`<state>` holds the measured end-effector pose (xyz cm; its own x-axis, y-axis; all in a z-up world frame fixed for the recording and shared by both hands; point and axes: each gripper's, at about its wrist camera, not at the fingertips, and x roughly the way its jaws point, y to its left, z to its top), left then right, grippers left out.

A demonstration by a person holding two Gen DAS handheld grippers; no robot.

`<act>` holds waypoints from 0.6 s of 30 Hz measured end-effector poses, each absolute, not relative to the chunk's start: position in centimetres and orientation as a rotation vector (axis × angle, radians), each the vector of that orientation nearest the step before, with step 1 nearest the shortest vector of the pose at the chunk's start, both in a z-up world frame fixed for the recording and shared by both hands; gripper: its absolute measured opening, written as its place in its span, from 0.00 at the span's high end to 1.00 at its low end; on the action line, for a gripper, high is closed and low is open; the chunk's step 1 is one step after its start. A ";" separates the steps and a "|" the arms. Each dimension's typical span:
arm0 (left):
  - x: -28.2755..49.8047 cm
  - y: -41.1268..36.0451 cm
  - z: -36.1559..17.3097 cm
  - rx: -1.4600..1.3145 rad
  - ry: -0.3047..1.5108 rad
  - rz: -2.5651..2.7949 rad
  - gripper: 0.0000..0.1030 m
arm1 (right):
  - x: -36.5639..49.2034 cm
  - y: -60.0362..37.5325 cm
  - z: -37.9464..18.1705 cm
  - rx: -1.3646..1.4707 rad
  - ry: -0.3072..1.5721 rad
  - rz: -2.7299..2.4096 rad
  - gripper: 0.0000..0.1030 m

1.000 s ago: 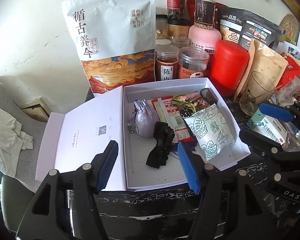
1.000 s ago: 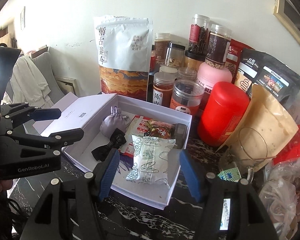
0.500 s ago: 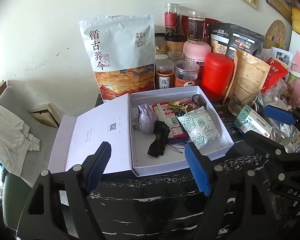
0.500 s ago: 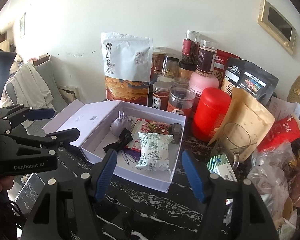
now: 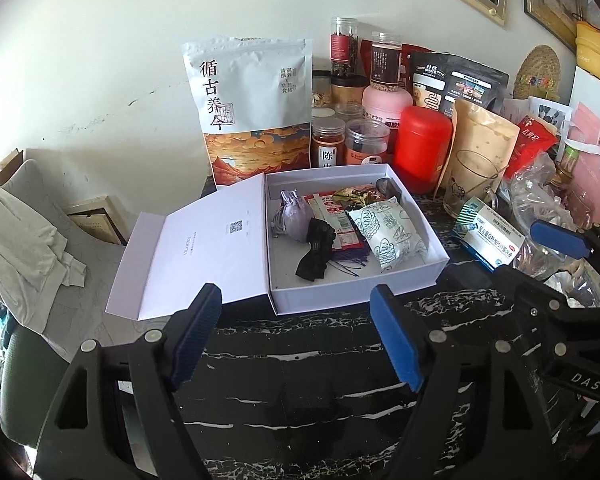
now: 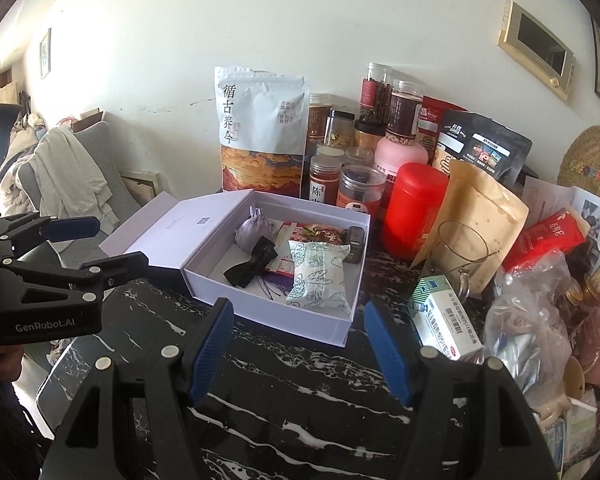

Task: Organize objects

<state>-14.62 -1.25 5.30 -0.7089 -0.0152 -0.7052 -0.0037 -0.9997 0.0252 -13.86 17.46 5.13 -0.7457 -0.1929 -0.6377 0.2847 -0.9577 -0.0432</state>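
Observation:
An open white box point(image 5: 352, 294) point(image 6: 276, 312) sits on the black marble table, its lid point(image 5: 196, 248) folded out to the left. Inside lie a lilac pouch point(image 5: 294, 218) point(image 6: 254, 234), a black bow point(image 5: 316, 250) point(image 6: 254, 264), red sachets point(image 5: 334, 216), a white patterned packet point(image 5: 390, 234) point(image 6: 318, 278) and a small dark item point(image 6: 356, 242). My left gripper point(image 5: 296, 340) is open and empty, in front of the box. My right gripper point(image 6: 298, 344) is open and empty, also in front of it. Each gripper shows at the edge of the other view.
A tall white pouch point(image 5: 252, 108), several jars point(image 5: 366, 146), a red canister point(image 5: 420, 148), a kraft bag point(image 5: 480, 140) and a glass mug point(image 5: 470, 186) crowd behind and right of the box. A medicine box point(image 5: 488, 240) point(image 6: 446, 326) lies right. A chair with clothes point(image 5: 24, 232) stands left.
Both grippers have pulled back and up from the box, so it looks smaller and farther. Both stay open and empty. The box contents have not moved.

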 end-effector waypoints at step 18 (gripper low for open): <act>-9.3 -1.5 2.8 1.253 -0.022 -2.857 0.20 | -9.4 17.3 2.1 1.066 0.203 -2.690 0.33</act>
<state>-9.27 -1.48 2.75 -0.6773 -0.0254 -0.7353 0.0140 -0.9997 0.0217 -9.40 17.30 2.14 -0.7050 -0.1705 -0.6884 0.2717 -0.9615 -0.0401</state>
